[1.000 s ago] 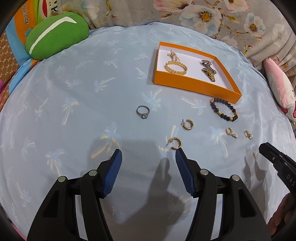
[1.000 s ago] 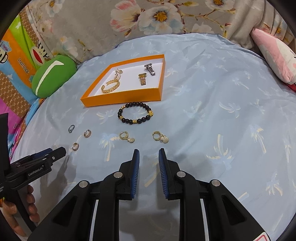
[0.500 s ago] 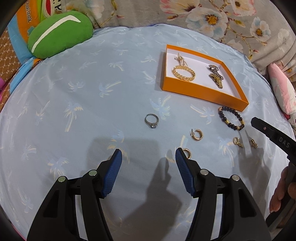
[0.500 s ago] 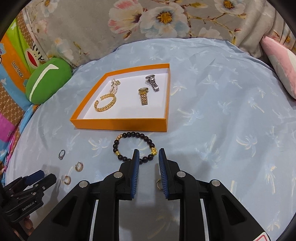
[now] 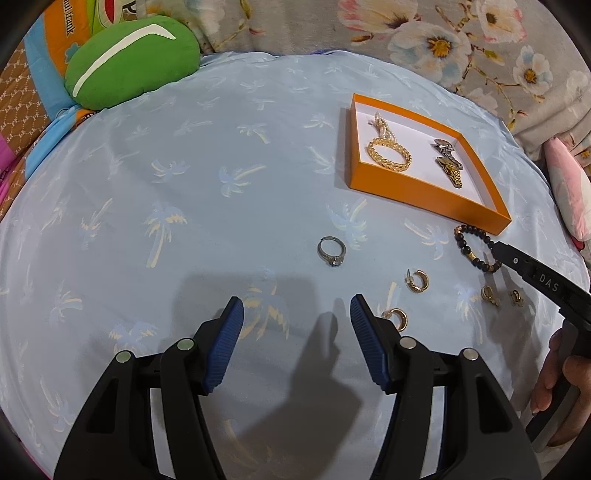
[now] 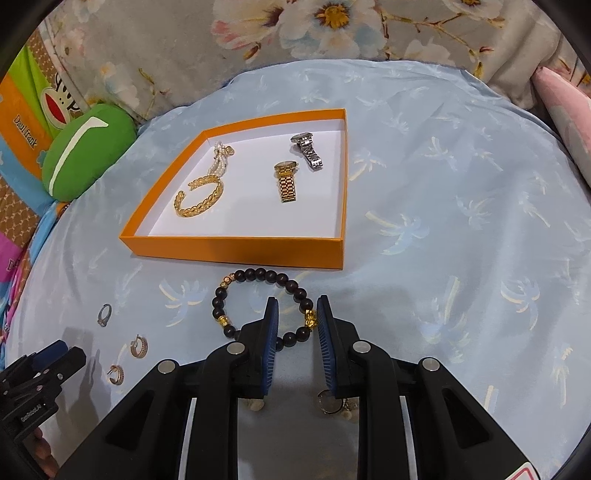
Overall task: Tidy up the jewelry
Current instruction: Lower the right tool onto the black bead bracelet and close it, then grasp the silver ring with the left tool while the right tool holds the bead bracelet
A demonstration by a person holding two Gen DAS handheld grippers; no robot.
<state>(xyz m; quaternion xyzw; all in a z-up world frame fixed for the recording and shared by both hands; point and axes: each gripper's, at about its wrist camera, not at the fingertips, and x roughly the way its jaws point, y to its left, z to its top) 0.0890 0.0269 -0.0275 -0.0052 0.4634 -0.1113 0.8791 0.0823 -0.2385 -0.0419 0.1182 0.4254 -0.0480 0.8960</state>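
Observation:
An orange box [image 6: 236, 249] [image 5: 424, 192] holds a gold bangle [image 6: 199, 201], a pearl piece [image 6: 219, 157], a gold watch [image 6: 286, 181] and a silver watch [image 6: 306, 151]. A dark bead bracelet [image 6: 258, 275] [image 5: 469, 251] lies on the blue cloth in front of the box. My right gripper [image 6: 295, 317] is open, its jaws straddling the bracelet's near right arc. My left gripper [image 5: 295, 317] is open and empty, with a silver ring [image 5: 331, 251] ahead of it. Two gold hoop earrings [image 5: 417, 281] [image 5: 397, 318] lie right of it, and two drop earrings [image 5: 489, 294] further right.
A green cushion [image 5: 129, 59] lies at the far left edge. Floral fabric [image 6: 332, 29] rises behind the cloth. A pink pillow [image 5: 569, 192] sits at the right. The drop earrings [image 6: 332, 402] lie under my right gripper's fingers.
My right gripper has moved forward over the drop earrings to the bead bracelet and opened a little wider. My left gripper has drifted left and back, still open.

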